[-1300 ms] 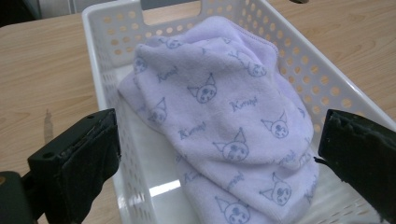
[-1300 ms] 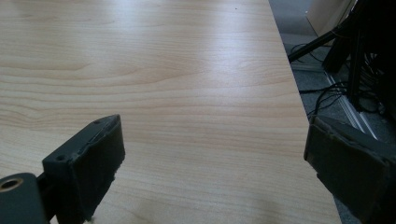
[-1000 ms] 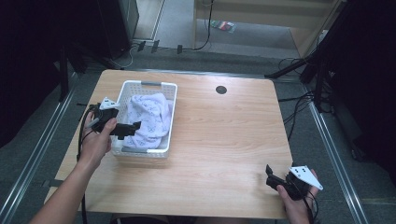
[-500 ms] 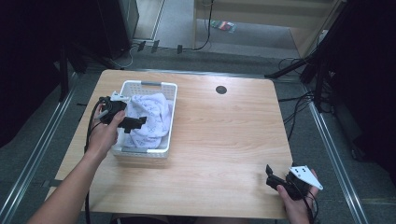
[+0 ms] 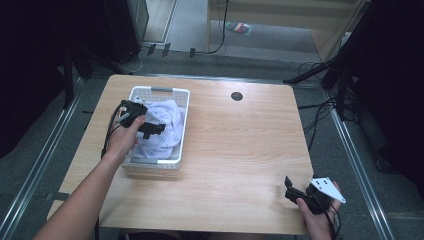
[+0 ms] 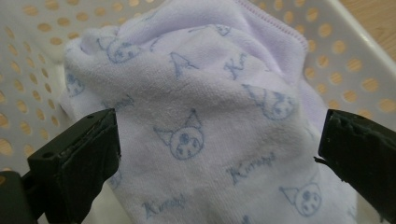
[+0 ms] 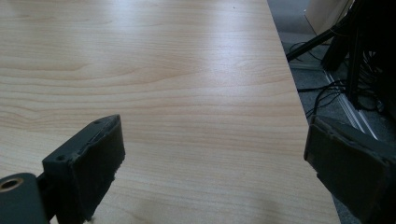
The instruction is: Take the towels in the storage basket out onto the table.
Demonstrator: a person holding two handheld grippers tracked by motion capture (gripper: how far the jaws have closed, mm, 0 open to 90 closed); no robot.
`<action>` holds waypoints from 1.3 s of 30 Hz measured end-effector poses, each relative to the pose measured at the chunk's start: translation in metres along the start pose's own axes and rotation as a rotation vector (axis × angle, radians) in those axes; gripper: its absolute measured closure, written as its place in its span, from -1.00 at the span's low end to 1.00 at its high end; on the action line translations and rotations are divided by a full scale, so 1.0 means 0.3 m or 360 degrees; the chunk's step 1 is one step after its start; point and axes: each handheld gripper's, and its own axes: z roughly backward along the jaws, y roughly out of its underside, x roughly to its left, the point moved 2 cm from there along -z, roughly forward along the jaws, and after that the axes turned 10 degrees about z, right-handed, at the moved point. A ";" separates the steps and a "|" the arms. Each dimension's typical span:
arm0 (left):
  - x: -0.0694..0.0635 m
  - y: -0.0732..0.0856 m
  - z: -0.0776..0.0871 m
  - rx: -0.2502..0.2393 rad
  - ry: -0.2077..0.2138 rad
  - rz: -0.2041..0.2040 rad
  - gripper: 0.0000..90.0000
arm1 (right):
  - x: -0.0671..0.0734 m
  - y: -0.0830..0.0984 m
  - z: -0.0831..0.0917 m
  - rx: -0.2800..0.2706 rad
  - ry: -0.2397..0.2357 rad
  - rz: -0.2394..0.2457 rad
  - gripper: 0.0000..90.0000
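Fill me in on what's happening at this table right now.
A person works with a gripper in each hand. The left gripper reaches into a white perforated basket on the wooden table, its jaws open on either side of a bunched lavender towel with a cartoon print, not yet closed on it. The right gripper rests open near the table's near right corner, holding nothing.

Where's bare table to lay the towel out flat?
The widest bare wood lies between the basket and the table's right edge, bordered behind by the grommet hole and in front by the right tool. Left of the basket is narrow.
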 end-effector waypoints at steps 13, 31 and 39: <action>-0.005 0.018 -0.104 0.0184 -0.0031 -0.0002 -1.00 | 0.000 0.000 0.000 -0.0002 -0.0007 -0.0003 -0.89; -0.010 0.049 -0.161 0.0185 -0.0116 -0.0047 -1.00 | 0.002 0.000 -0.001 0.0005 -0.0001 0.0005 -0.89; -0.018 0.058 -0.175 0.0186 -0.0128 -0.0047 -1.00 | 0.001 0.000 -0.002 0.0008 -0.0003 0.0006 -0.89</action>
